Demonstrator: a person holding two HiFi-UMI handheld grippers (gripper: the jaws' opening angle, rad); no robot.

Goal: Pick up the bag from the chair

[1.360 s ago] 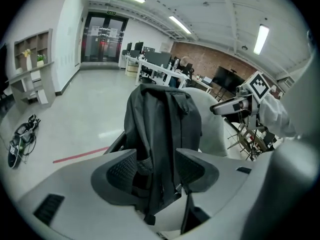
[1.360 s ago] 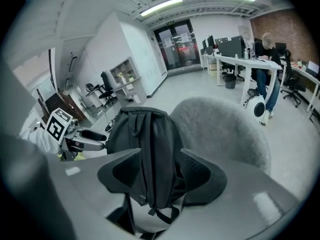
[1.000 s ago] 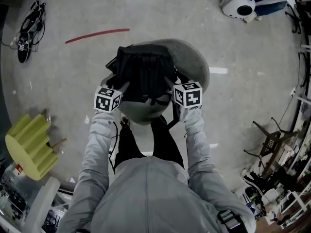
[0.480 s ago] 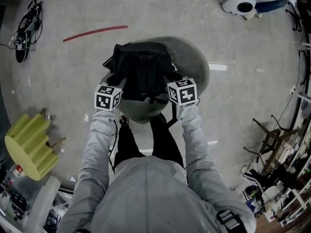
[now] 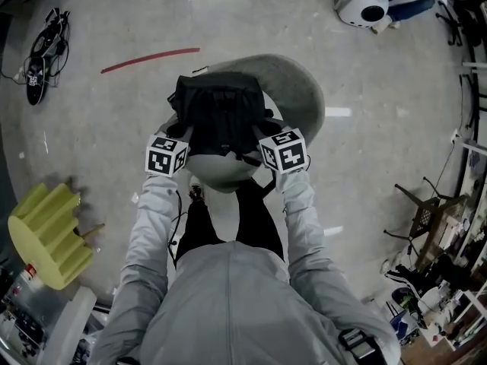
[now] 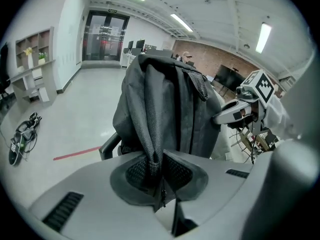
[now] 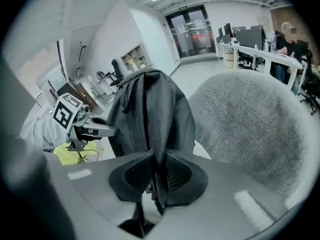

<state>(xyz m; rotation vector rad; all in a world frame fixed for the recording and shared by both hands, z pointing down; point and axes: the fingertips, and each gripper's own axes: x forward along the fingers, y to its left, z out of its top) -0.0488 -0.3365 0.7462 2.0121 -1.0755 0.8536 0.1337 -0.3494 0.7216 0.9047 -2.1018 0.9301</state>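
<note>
Polished grey concrete floor (image 5: 380, 74) in an open-plan office. Glass double doors (image 6: 102, 36) at the far end, pale cubby shelves (image 6: 32, 64) on the left wall, brick wall (image 6: 220, 66) to the right, strip lights overhead. Red tape line (image 5: 150, 58) on the floor beyond the chair.

Round grey upholstered chair (image 5: 300, 90) mid-floor, with bare floor on all sides. Nearest clutter:
- yellow-green ribbed stool (image 5: 46, 234) at lower left
- black cable tangle (image 5: 42, 48) at upper left
- white rounded machine (image 5: 364, 7) at upper right
- frames and gear along the right edge

All well apart from the chair.

Black fabric backpack (image 5: 221, 112) upright over the chair seat, in front of the backrest. Contact with the seat not discernible.

Left tongs (image 6: 157, 176): just been closing, now nearly together, pinched on a fold of mesh-textured fabric at the backpack's left side. Right tongs (image 7: 155, 179): likewise just been closing, nearly together, clamped on a fabric fold at the backpack's right side.

Writing: black-and-white square markers on both cubes. Sign above the doors too small to read.
</note>
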